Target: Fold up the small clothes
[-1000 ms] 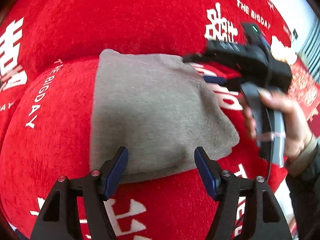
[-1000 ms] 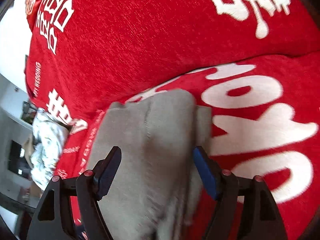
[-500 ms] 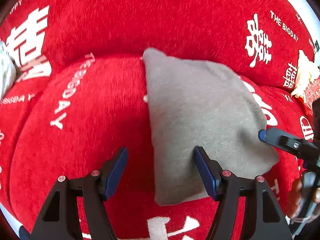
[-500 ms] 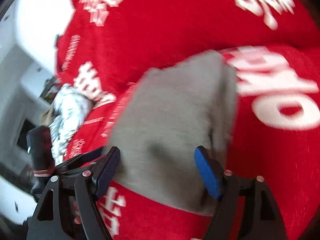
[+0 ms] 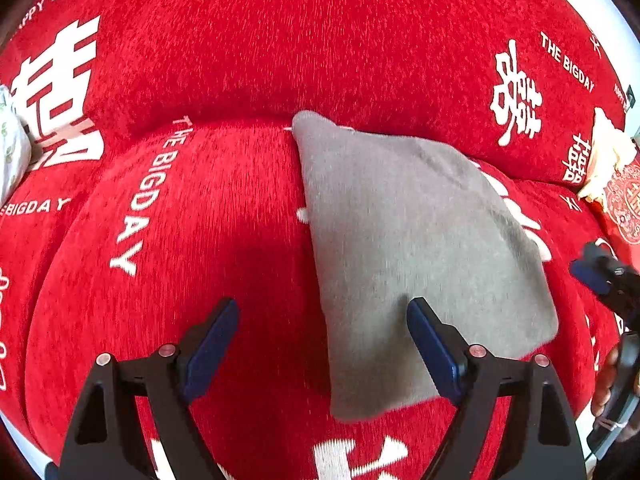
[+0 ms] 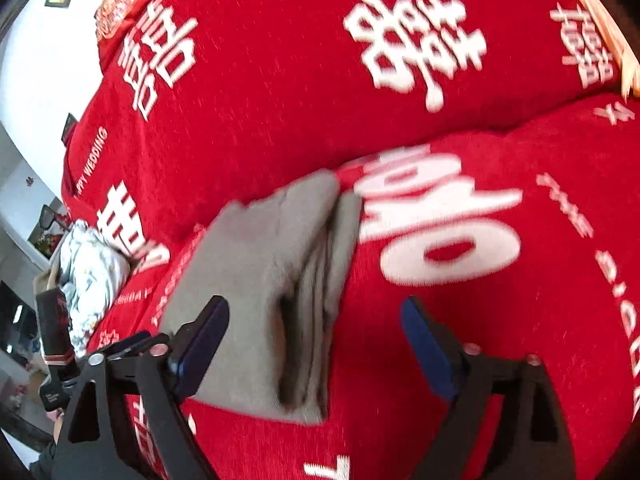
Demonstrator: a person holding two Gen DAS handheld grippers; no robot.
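A folded grey garment (image 5: 416, 248) lies flat on the red sofa seat; in the right wrist view (image 6: 276, 280) its stacked layers show along the near right edge. My left gripper (image 5: 324, 340) is open and empty, held just in front of the garment's near left edge. My right gripper (image 6: 316, 340) is open and empty, held above the garment's layered near edge. The right gripper also shows at the right edge of the left wrist view (image 5: 600, 276), apart from the garment. The left gripper shows at the lower left of the right wrist view (image 6: 132, 348).
The red sofa cover (image 5: 200, 240) with white lettering covers seat and backrest. A white floral cloth (image 6: 88, 264) lies on the sofa's far left end. A cream cushion and a red patterned item (image 5: 616, 184) sit at the right end.
Both grippers have drawn back from the garment. The left view has shifted left, so the garment now sits right of centre. The right gripper has moved off the garment to its right edge.
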